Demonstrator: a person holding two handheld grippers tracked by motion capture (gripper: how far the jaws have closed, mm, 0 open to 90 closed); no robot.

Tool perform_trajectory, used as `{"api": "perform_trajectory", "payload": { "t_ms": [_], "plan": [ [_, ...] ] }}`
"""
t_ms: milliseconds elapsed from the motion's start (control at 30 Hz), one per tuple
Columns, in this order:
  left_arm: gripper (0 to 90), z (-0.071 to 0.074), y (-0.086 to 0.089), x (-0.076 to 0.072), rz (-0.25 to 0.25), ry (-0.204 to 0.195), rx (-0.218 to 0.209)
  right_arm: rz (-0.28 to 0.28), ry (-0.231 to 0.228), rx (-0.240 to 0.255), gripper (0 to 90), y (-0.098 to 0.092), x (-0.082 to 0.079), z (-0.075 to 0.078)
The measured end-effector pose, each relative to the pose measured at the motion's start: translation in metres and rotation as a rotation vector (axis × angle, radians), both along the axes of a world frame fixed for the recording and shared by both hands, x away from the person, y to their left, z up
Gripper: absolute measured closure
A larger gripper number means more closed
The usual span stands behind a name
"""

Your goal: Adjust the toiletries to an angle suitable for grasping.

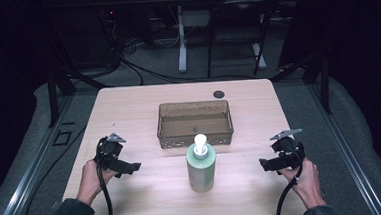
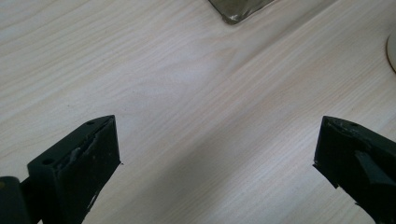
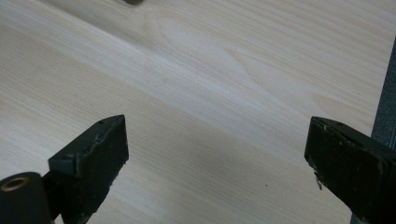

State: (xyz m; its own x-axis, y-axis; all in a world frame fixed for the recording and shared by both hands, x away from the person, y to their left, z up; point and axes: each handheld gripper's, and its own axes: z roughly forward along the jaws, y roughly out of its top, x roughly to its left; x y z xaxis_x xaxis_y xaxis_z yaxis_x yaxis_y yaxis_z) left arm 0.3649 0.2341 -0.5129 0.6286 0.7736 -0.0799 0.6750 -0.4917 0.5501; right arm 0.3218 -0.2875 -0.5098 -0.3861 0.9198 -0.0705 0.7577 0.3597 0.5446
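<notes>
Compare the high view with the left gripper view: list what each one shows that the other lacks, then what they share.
High view alone: the whole green pump bottle, the right hand-held gripper, both of the person's hands, and the floor with cables and desk legs behind.

Left gripper view alone: a close look at the left hand-held gripper, its black jaws wide apart with nothing between them.

Both: the wooden table, the brown bin and the left hand-held gripper.

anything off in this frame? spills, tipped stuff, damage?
Nothing stands out. The pump bottle stands upright on the table, just in front of the brown bin, which sits square. No spill shows. Left gripper and right gripper are open over bare wood; the pads look scuffed, which seems ordinary wear.
</notes>
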Motion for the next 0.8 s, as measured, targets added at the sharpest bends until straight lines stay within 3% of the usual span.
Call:
{"api": "perform_trajectory", "payload": {
  "t_ms": [567, 800],
  "plan": [
    [0.0, 0.013, -0.021, -0.011, -0.043, -0.038, -0.04, -0.006, 0.022, 0.003, 6.6, -0.007, 0.004, -0.005],
    [0.0, 0.018, -0.044, -0.019, -0.116, -0.051, -0.046, -0.001, 0.031, -0.001, 6.8, -0.007, 0.005, -0.007]
  ]
}}
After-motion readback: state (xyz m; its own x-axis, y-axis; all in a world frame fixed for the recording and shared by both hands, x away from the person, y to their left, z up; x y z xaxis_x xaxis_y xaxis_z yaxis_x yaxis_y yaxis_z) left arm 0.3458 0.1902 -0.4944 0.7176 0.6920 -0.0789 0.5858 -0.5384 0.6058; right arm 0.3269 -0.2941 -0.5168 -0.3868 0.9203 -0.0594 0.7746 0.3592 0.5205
